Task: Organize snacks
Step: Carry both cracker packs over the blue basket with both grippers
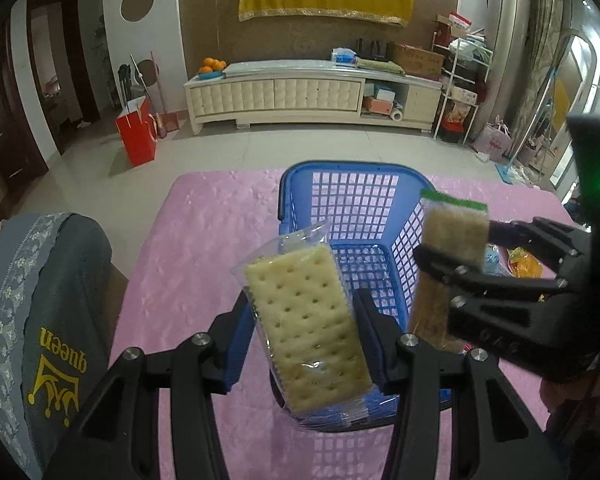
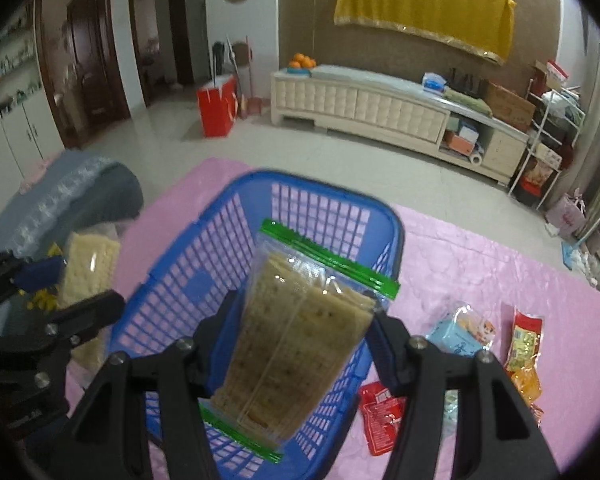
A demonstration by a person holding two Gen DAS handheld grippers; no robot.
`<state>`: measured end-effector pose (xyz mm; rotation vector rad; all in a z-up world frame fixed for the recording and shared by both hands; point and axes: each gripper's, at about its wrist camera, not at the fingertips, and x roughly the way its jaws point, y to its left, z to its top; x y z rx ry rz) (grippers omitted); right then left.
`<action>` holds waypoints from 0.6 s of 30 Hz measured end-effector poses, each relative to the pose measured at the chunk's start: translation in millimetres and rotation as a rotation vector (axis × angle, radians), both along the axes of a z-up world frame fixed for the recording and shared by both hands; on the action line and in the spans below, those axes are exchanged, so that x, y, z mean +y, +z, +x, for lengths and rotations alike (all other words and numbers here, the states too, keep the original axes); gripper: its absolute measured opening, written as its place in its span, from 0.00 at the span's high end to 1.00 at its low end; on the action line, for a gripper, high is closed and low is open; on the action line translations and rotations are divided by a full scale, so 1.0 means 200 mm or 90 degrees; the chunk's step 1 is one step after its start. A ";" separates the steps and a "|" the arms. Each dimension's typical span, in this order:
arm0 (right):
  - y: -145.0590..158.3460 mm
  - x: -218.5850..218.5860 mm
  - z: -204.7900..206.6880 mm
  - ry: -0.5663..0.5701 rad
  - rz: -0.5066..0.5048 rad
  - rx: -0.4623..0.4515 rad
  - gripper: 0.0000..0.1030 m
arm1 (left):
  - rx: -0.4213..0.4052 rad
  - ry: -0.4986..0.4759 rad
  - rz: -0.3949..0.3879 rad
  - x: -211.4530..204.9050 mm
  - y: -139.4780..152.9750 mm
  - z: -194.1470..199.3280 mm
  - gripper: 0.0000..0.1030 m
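Observation:
A blue plastic basket (image 1: 364, 204) stands on the pink tablecloth (image 1: 204, 248); it also shows in the right wrist view (image 2: 188, 292). My left gripper (image 1: 304, 320) is shut on a clear-wrapped pale cracker pack (image 1: 306, 328) held over the basket's near rim. My right gripper (image 2: 296, 332) is shut on a green-edged cracker pack (image 2: 296, 336) held above the basket. In the left wrist view the right gripper (image 1: 452, 248) with its pack (image 1: 448, 256) is at the basket's right side. In the right wrist view the left gripper (image 2: 76, 292) with its pack (image 2: 88, 276) is at the left.
On the cloth right of the basket lie a light blue snack packet (image 2: 460, 334), a red-and-yellow packet (image 2: 524, 344) and a red packet (image 2: 380, 412). A grey cushioned chair back (image 1: 48, 320) stands at the left. Beyond the table edge is tiled floor.

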<state>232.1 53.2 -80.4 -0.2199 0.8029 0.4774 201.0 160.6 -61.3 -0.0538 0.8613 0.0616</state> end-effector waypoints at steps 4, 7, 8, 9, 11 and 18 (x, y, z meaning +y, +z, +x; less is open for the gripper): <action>-0.07 -0.03 0.00 -0.012 0.001 0.020 0.38 | 0.023 -0.005 0.006 -0.03 -0.05 0.03 0.55; -0.08 -0.11 0.00 -0.012 0.048 0.062 0.34 | 0.023 -0.007 0.010 -0.05 -0.04 0.03 0.55; -0.09 -0.13 -0.01 -0.013 0.047 0.069 0.28 | 0.022 -0.004 0.009 -0.06 -0.03 0.03 0.55; -0.08 -0.15 -0.02 -0.019 0.044 0.062 0.23 | 0.021 -0.002 0.006 -0.06 -0.03 0.04 0.55; -0.06 -0.22 -0.05 -0.032 0.051 0.043 0.13 | 0.018 0.004 -0.006 -0.05 -0.02 0.04 0.55; 0.00 -0.40 -0.05 -0.069 0.105 0.045 0.05 | 0.027 -0.005 -0.010 -0.11 -0.01 0.04 0.55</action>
